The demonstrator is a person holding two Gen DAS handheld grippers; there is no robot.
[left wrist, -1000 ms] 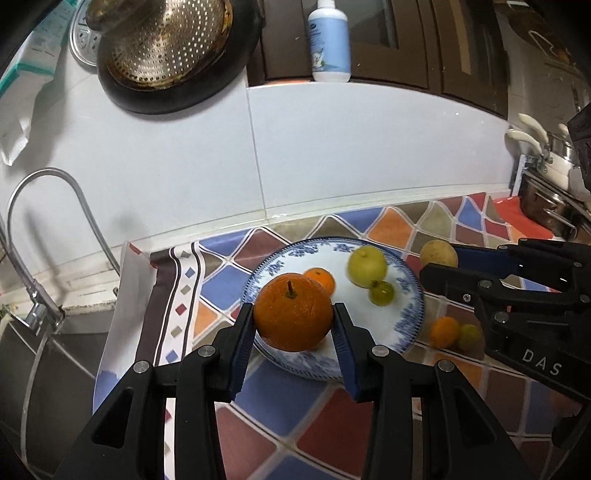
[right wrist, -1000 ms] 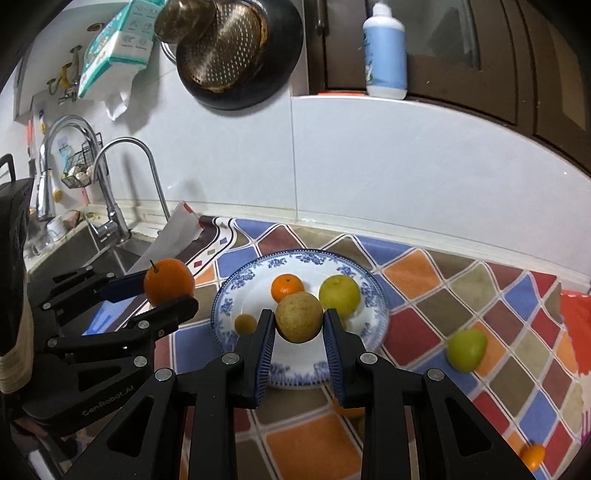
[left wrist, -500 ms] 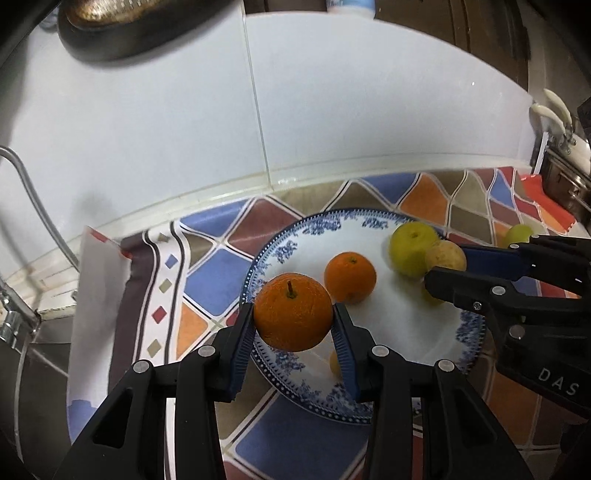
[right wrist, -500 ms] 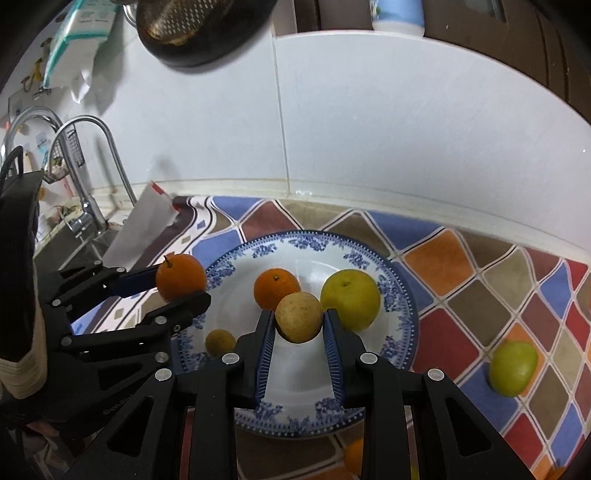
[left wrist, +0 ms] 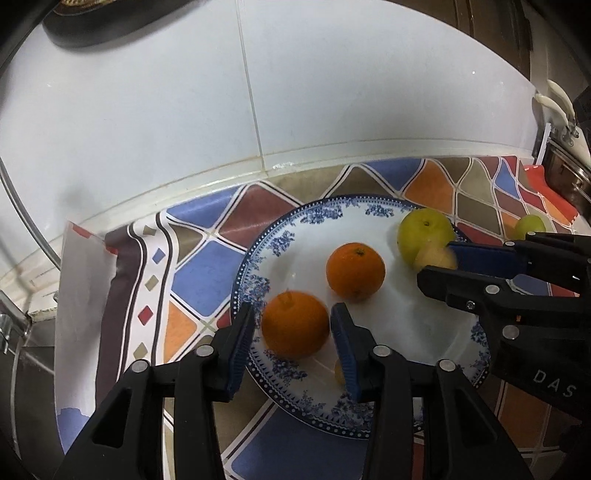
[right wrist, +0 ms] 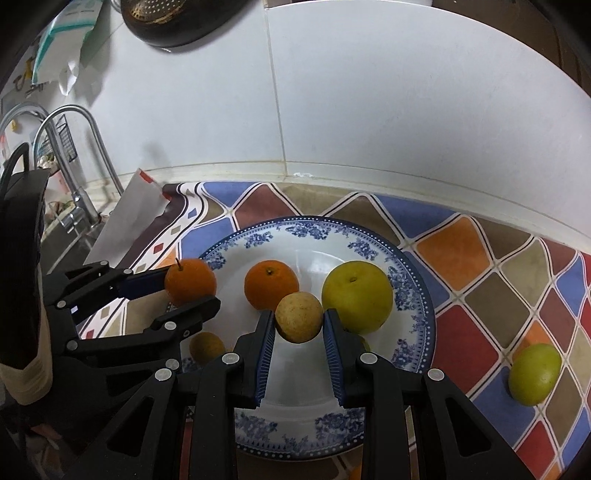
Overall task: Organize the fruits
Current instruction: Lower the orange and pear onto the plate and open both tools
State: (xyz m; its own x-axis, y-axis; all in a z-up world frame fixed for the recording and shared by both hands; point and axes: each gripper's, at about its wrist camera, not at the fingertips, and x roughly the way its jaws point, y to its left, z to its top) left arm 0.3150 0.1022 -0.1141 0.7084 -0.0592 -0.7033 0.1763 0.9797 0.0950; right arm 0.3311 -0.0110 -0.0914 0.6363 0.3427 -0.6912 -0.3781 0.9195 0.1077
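A blue-and-white plate (left wrist: 258,258) (right wrist: 417,295) holds a small orange (left wrist: 355,271) (right wrist: 271,284), a yellow-green fruit (left wrist: 424,230) (right wrist: 356,297) and a little brownish fruit (right wrist: 207,347). My left gripper (left wrist: 293,310) (right wrist: 192,290) hangs over the plate's left side and its jaws are opening. A stemmed orange (left wrist: 295,325) (right wrist: 190,282) sits blurred between them with a thin gap on each side. My right gripper (right wrist: 298,316) (left wrist: 435,260) is shut on a tan round fruit (right wrist: 299,317) just above the plate's middle.
A patterned cloth (left wrist: 199,269) covers the counter under the plate. A green fruit (right wrist: 533,373) lies on it to the right. A faucet (right wrist: 74,147) and sink are at the left. The white tiled wall (right wrist: 369,110) rises close behind, with a dark pan (right wrist: 166,22) hanging.
Both grippers came forward and down over the plate. The left jaws have spread off the stemmed orange, which now sits lower between them. The right grip is unchanged.
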